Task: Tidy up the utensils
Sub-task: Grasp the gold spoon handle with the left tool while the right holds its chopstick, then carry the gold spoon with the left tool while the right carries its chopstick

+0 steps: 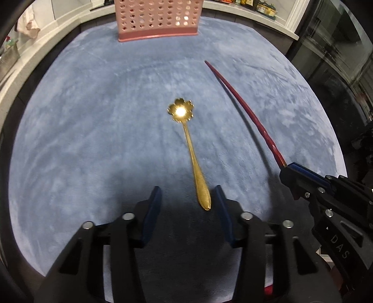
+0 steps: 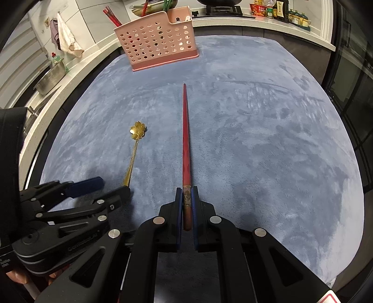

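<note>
A gold spoon [image 1: 193,158] with a flower-shaped bowl lies on the blue cloth [image 1: 93,139], handle toward me. My left gripper [image 1: 187,190] is open, its fingers either side of the handle's end; the handle lies close to the right finger with a wide gap on the left. In the right wrist view the spoon [image 2: 134,153] runs under the left gripper [image 2: 114,186]. My right gripper [image 2: 186,191] is shut on the patterned thick end of a red chopstick [image 2: 185,130], which points away toward the pink perforated basket [image 2: 158,44]. The chopstick [image 1: 244,111] and right gripper [image 1: 289,170] show at the right.
The pink basket [image 1: 158,21] stands at the cloth's far edge with red chopsticks and other utensils in it. A metal colander [image 2: 50,78] and a hanging towel [image 2: 66,37] are at the left, bottles [image 2: 279,10] on the back counter, dark glass at the right.
</note>
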